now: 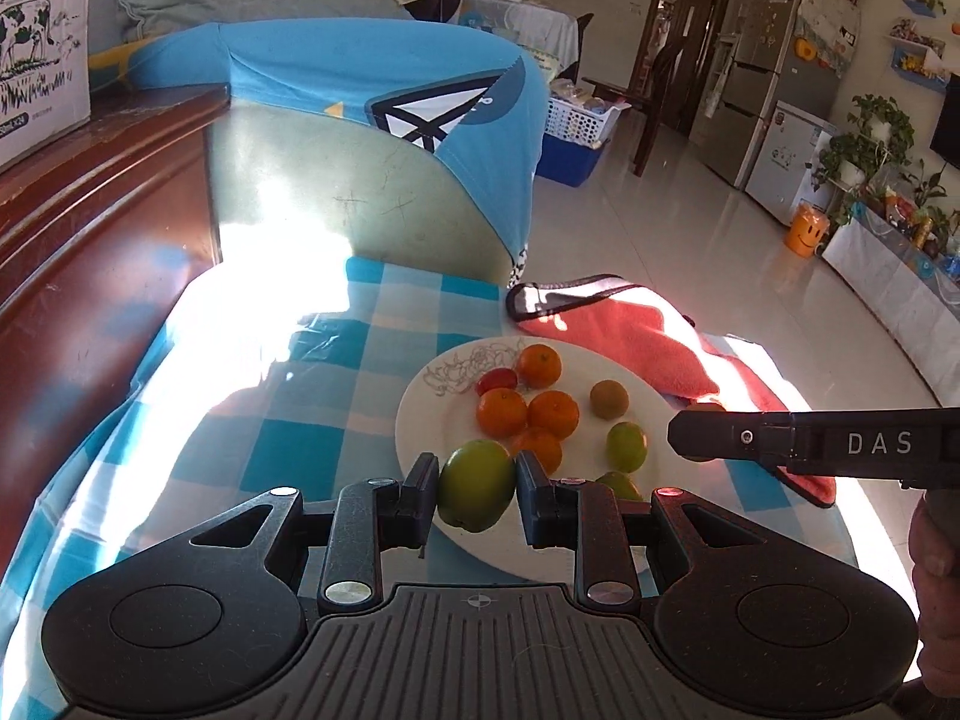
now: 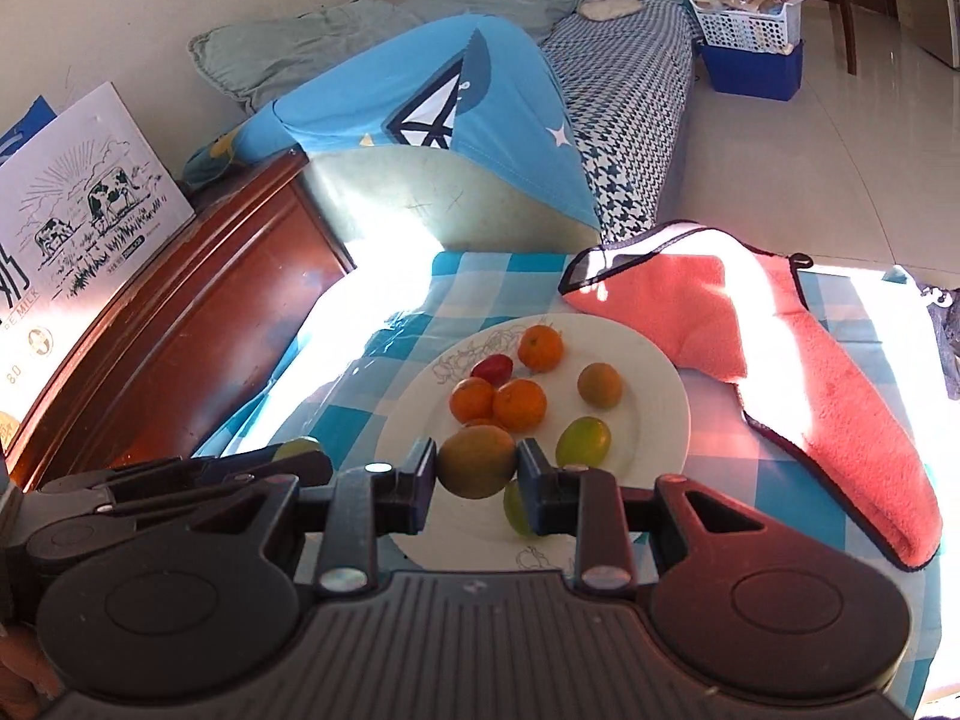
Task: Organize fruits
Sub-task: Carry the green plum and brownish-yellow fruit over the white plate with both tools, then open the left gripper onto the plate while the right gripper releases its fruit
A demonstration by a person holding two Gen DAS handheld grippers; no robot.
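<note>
A white plate [image 1: 414,414] [image 2: 666,372] on the blue chequered cloth carries several oranges [image 1: 501,411] [image 2: 519,403], a small red fruit [image 1: 497,380], a brown fruit [image 1: 609,399] and green fruits [image 1: 626,447] [image 2: 582,441]. My left gripper [image 1: 477,480] is shut on a large green fruit [image 1: 477,495], lifted above the plate's near rim. My right gripper [image 2: 477,459] is shut on a brownish-green fruit [image 2: 477,468] over the plate's near side. In the left wrist view the right gripper [image 1: 681,437] comes in from the right. The left gripper [image 2: 315,463] shows at the left of the right wrist view.
An orange-pink towel [image 1: 636,336] [image 2: 798,360] lies right of the plate. A dark wooden cabinet [image 1: 90,228] with a milk carton box [image 2: 78,198] stands at the left. A chair draped with a blue shirt [image 1: 360,78] is behind the table. A hand [image 1: 936,588] is at the right edge.
</note>
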